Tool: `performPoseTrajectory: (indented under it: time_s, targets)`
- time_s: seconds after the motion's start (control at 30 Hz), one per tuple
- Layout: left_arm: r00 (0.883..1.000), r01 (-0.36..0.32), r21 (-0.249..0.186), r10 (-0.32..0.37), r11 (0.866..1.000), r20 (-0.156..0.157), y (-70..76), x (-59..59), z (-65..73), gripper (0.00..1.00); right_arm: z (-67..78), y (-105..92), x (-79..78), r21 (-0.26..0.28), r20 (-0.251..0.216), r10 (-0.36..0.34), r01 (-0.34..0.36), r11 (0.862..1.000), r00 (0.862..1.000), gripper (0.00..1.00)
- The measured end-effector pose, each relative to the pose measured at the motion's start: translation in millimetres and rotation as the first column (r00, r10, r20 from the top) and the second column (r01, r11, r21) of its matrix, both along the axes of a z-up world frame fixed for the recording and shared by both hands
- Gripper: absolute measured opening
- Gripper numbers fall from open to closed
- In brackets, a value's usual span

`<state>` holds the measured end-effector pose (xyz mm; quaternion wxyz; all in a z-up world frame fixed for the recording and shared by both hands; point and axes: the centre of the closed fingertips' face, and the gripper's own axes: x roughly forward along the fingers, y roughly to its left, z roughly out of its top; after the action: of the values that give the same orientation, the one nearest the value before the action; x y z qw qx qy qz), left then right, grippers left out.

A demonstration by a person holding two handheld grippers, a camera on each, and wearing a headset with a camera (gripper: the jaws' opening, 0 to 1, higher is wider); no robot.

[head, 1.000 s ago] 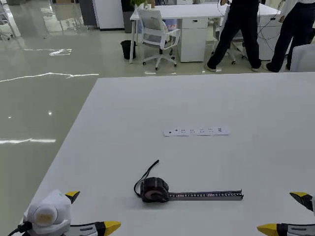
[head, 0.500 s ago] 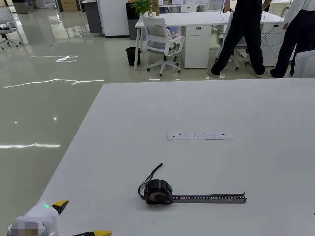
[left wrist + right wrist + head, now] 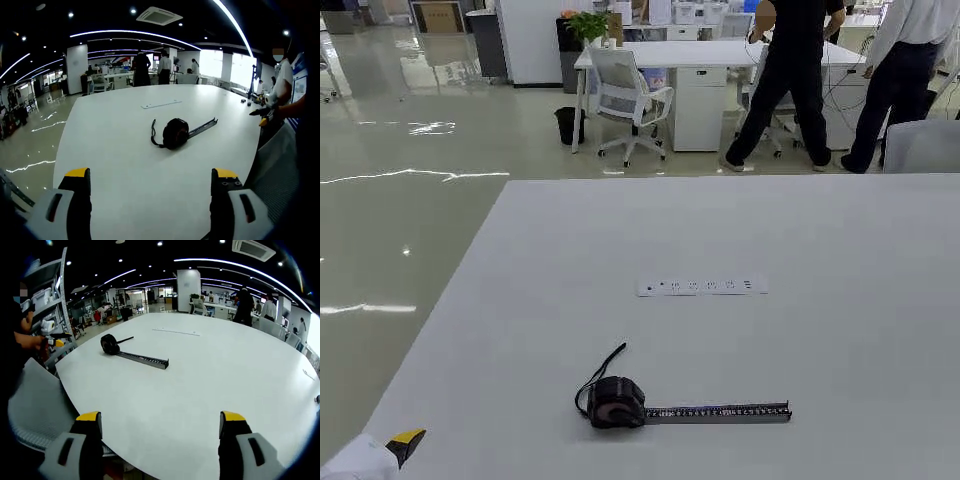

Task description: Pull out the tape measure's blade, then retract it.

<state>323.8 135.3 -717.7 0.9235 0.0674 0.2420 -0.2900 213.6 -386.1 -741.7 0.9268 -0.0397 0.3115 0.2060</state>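
A black tape measure (image 3: 615,402) lies on the white table (image 3: 820,250), its blade (image 3: 720,412) drawn out flat to the right and its wrist strap curling off to the left. My left gripper (image 3: 151,175) is open and empty, well short of the case (image 3: 176,133). One of its yellow fingertips (image 3: 405,443) pokes in at the bottom left of the head view. My right gripper (image 3: 160,417) is open too, off the table's near edge, with the tape measure (image 3: 108,343) and the blade's end (image 3: 162,362) far ahead.
A white power strip (image 3: 701,287) lies beyond the tape measure. The table's left edge (image 3: 430,330) drops to a glossy floor. Behind are a desk, an office chair (image 3: 625,100) and two standing people (image 3: 790,80).
Both grippers have dropped back toward the person and slid out of the bottom of the head view. The tape measure lies as before with its blade out; the head camera has shifted.
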Motion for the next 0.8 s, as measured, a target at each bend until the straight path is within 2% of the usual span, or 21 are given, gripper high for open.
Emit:
performPoseTrajectory:
  time_s: [0.13,0.4,0.7,0.8]
  targets:
    - [1.0,0.009,0.001,-0.009,1.0,0.005,-0.7,0.2,-2.1,0.99,2.8,2.7,-1.5,0.004,0.007,0.006,-0.006,1.0,1.0,1.0]
    - [1.0,0.009,0.011,-0.008,1.0,-0.007,2.8,-3.6,-7.0,0.99,4.0,0.2,0.1,0.001,0.022,0.004,-0.004,1.0,1.0,1.0]
    - [1.0,-0.004,0.017,0.004,1.0,-0.024,8.8,-7.7,-14.5,0.99,-4.1,-4.5,0.8,-0.006,0.008,0.01,-0.01,1.0,1.0,1.0]
    - [1.0,-0.001,0.02,0.001,1.0,-0.024,5.4,-10.2,-12.1,0.99,-3.4,-4.6,2.9,-0.005,0.01,0.011,-0.011,1.0,1.0,1.0]
